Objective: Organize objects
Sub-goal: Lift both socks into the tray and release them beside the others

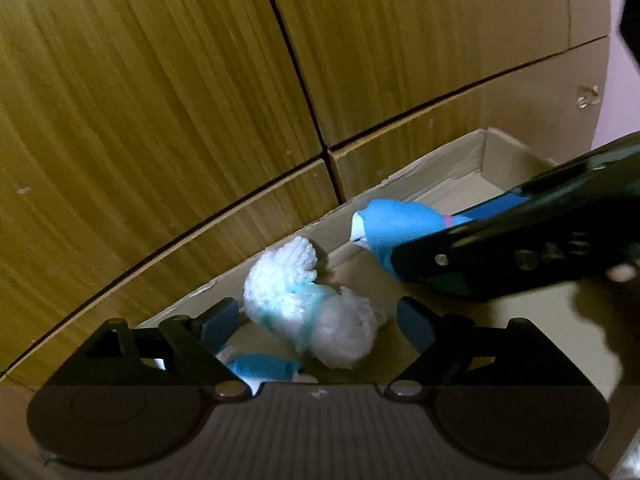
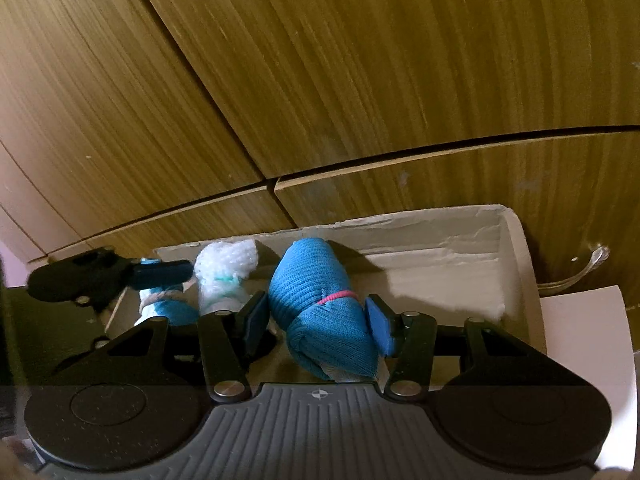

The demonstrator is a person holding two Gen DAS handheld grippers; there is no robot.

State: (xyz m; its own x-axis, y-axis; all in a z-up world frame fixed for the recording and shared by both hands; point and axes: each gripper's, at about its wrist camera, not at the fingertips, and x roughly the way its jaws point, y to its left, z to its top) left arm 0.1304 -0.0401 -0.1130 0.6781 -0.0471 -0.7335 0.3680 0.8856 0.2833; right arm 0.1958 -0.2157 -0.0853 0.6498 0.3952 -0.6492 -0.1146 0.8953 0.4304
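Note:
A rolled blue sock bundle (image 2: 320, 312) with a pink stripe sits between my right gripper's (image 2: 318, 322) blue pads, which press its sides; it hangs over the open cardboard box (image 2: 516, 248). It shows in the left wrist view (image 1: 396, 228) too, held by the right gripper (image 1: 520, 240). A white sock bundle (image 1: 304, 308) with a teal band lies in the box between the open fingers of my left gripper (image 1: 320, 320), untouched; it also appears in the right wrist view (image 2: 224, 268). Another blue-and-white sock bundle (image 1: 260, 366) lies in the box under the left gripper.
The box stands against a wooden cabinet (image 1: 160, 100) with door and drawer seams. A white sheet or lid (image 2: 588, 328) lies to the right of the box, with a clear plastic hook (image 2: 588, 264) behind it.

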